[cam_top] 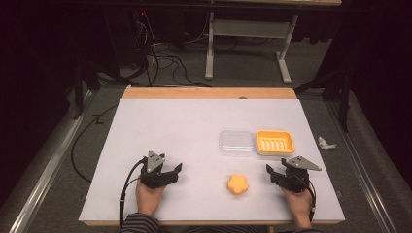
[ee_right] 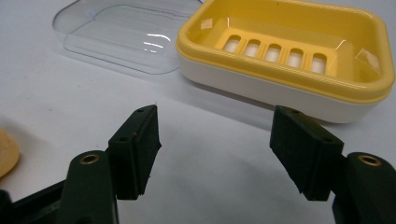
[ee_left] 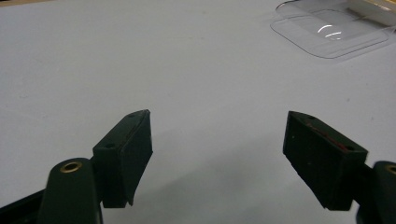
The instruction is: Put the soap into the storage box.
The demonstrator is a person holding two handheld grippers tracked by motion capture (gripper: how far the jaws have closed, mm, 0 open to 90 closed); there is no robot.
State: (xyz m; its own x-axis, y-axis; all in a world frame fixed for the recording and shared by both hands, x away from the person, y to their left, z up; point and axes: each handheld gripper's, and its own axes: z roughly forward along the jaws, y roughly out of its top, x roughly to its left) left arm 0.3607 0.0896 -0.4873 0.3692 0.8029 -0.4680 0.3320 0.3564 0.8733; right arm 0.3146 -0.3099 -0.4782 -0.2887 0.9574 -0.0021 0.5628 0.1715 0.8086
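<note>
The soap dish looks like glossy yellow plastic over a smooth white base. The lid beside it is clear, shiny plastic. The table carries a matt white sheet, with a wooden edge at the top. The orange soap looks matt.

White-topped table with a wooden far edge carries a clear lid just left of a yellow soap dish, touching or nearly so, and a yellow flower-shaped soap nearer the front edge, apart from both.
</note>
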